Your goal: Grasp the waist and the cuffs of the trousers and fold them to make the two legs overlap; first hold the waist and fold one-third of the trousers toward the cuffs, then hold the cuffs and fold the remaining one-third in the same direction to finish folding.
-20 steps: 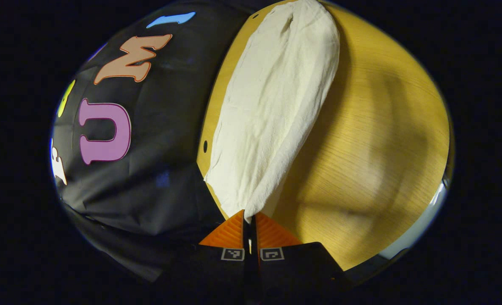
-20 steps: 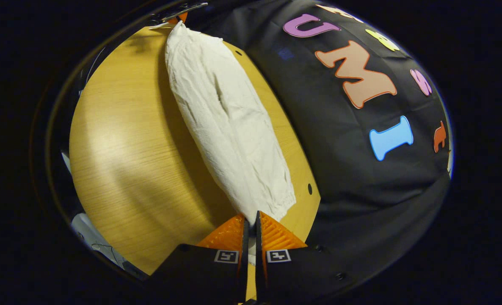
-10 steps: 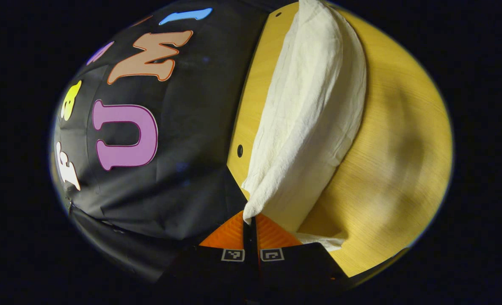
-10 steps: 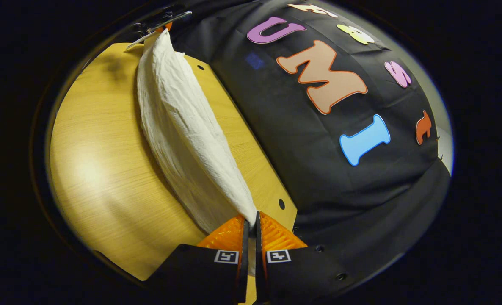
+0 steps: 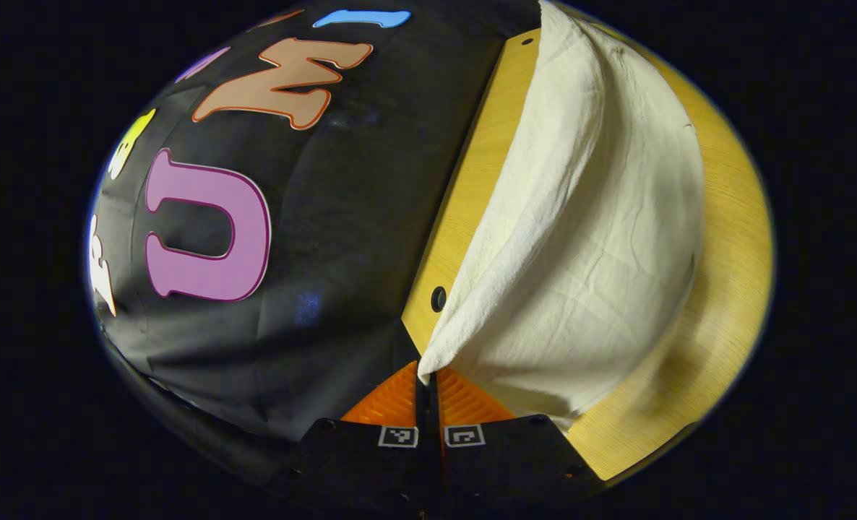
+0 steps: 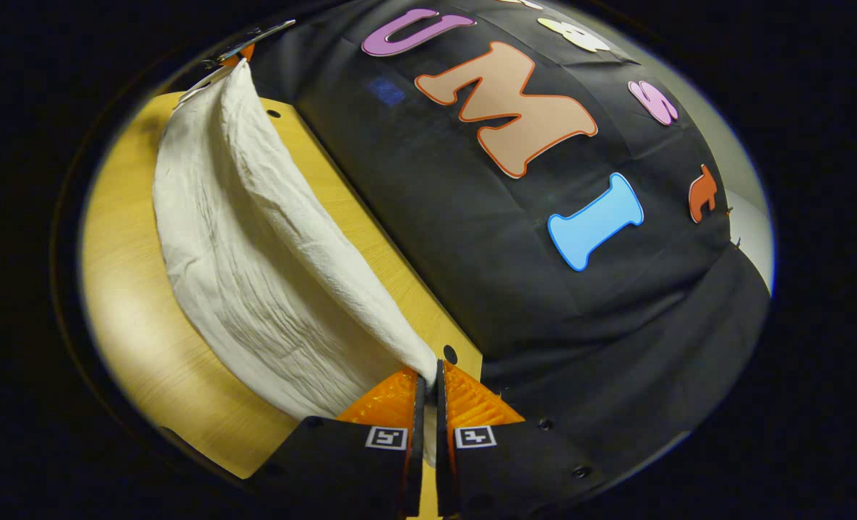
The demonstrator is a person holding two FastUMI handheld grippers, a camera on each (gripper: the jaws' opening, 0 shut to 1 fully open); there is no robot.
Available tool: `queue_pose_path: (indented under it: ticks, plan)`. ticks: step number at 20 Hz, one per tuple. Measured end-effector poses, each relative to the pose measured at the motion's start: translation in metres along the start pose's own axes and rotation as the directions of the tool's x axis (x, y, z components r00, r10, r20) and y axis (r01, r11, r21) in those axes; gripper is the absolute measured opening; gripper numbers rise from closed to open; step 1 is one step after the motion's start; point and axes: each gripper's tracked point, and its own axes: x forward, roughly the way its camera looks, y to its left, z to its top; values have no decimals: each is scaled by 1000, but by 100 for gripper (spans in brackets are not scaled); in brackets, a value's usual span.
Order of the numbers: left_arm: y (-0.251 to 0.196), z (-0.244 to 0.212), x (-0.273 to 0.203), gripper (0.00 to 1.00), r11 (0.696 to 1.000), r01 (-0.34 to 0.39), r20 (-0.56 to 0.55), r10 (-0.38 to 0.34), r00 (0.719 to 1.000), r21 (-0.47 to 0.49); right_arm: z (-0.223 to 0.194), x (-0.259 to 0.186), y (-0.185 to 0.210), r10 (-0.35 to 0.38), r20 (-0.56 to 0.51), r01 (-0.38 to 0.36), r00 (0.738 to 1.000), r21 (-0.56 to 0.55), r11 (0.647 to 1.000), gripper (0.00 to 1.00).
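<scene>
The cream trousers (image 5: 587, 238) hang stretched between my two grippers above the wooden table (image 5: 725, 303). My left gripper (image 5: 426, 375) is shut on one end of the cloth, and the fabric sags away to the right of it. In the right gripper view the trousers (image 6: 255, 267) run from my right gripper (image 6: 426, 377), shut on the near end, up to the other gripper (image 6: 237, 50) at the top left. The upper edge is taut and the lower part drapes down toward the tabletop. Which end is waist or cuffs I cannot tell.
The table's far edge (image 6: 371, 238) runs close to the black booth wall (image 6: 544, 253). Small dark holes (image 5: 438, 297) mark the tabletop near that edge. Bare wood (image 6: 132, 339) lies on the near side of the cloth.
Both grippers have lifted the held edge of the trousers and carried it toward the booth wall. The cloth has opened out, hanging wider below the raised edge.
</scene>
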Motion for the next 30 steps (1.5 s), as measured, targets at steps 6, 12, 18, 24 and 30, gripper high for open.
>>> queue_pose_path:
  ticks: [6, 12, 18, 24, 30]
  plan:
    - [-15, 13, 73, 0, 998, 27, 32, -25, 999, -63, -13, 82, 34, 6, -105, -4, 994, 18, 1000, 7]
    - [-48, 13, 102, 1, 991, 75, 38, -71, 997, -111, -29, 117, 62, 25, -182, -12, 983, 69, 998, 23]
    - [-40, 35, 65, 95, 916, 37, 89, -1, 996, -399, -23, 76, 34, 3, -144, 48, 990, 351, 935, 98]
    - [-31, 78, -16, 95, 714, 58, 159, 75, 985, -698, -68, 31, 8, 30, -178, 98, 984, 665, 741, 100]
    - [-18, 101, -53, 95, 572, 93, 190, 112, 975, -815, -116, 19, 23, 105, -234, 138, 967, 818, 558, 100]
